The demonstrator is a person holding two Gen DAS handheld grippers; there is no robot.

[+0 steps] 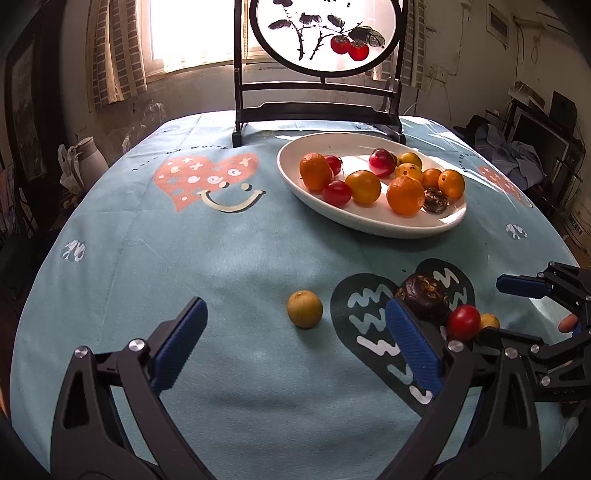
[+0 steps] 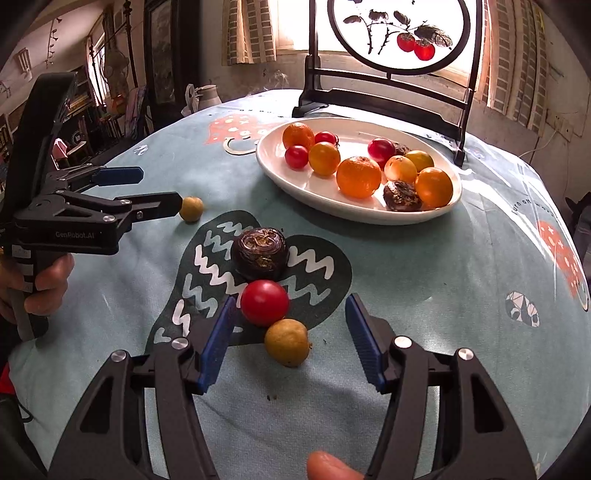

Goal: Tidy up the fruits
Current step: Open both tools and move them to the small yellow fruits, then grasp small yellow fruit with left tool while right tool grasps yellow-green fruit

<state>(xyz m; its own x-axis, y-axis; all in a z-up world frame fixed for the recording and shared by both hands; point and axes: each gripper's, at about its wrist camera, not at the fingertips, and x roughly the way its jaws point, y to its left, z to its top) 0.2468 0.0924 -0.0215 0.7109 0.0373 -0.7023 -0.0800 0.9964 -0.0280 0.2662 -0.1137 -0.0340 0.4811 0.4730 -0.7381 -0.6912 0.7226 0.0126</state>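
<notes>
Nearest the right wrist camera, the right gripper (image 2: pixel 291 341) was spread wide and grasped nothing; a yellow-green fruit (image 2: pixel 286 342) lay on the tablecloth (image 2: pixel 424 280) between its blue pads (image 2: pixel 218 343). Just beyond and touching that fruit sat a red cherry tomato (image 2: pixel 264 302), and past it a dark wrinkled fruit (image 2: pixel 259 253), both on the cloth's dark heart print (image 2: pixel 314 295). In the left wrist view, the left gripper (image 1: pixel 295 345) was likewise released and empty, its pads (image 1: pixel 179 347) well apart. A second yellow-green fruit (image 1: pixel 304 308) rested on the cloth ahead of the open fingers, clear of both. To its right the same dark fruit and tomato were partly hidden behind the right-hand pad. Farther back, a white oval plate (image 1: pixel 295 177) held the gathered fruit: oranges (image 1: pixel 405 195), red tomatoes (image 1: pixel 337 192), yellow tomatoes (image 1: pixel 363 187) and another dark wrinkled fruit (image 1: pixel 435 199) near its right end. Behind the plate stood a dark wooden screen (image 1: pixel 317 107) with a round painted panel, against a bright window (image 1: pixel 192 33).
</notes>
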